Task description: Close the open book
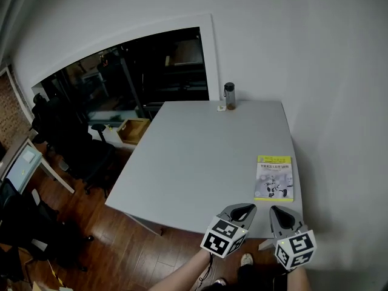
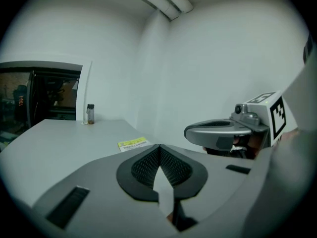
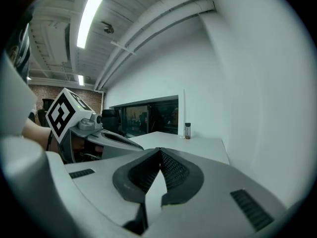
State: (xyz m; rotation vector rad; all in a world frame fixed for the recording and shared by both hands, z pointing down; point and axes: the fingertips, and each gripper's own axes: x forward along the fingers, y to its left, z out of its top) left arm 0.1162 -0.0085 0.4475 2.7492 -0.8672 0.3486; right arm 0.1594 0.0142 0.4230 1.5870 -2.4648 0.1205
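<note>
- The left tool (image 2: 159, 146), grey plastic with black ribbed pads and a black-and-white marker cube, hangs off the near edge of the bench, at the bottom of the head view. Its jaws are pressed together at the tips, with nothing between them.
- The right tool (image 3: 159, 149), of the same grey build with its own marker cube, hangs just beside the left tool, also short of the near edge. Its jaws meet at the tips and grip nothing.
- Below both tools, reddish-brown wooden floor (image 1: 151, 247) and a white shoe (image 1: 245, 259) of the person show.
- The bench (image 1: 194, 162) is a flat, pale grey rectangular table whose right edge runs close along a white wall (image 1: 327, 71).
- The book (image 1: 274, 177), thin, with a white cover, a yellow band at its far end and a small cartoon figure, lies flat and closed by the right edge of the bench, near the near right corner. It is just ahead of the right tool and apart from both tools.
- A small clear bottle (image 1: 229, 96) with a dark cap and brownish contents stands upright at the far edge of the bench, well apart from the book.
- A small white square object (image 1: 221, 108) lies just beside the bottle, on its left; what it is cannot be made out.
- Past the far left corner, a wide dark window (image 1: 151, 65) is set in the wall, with black office chairs (image 1: 66, 138) in front of it.
</note>
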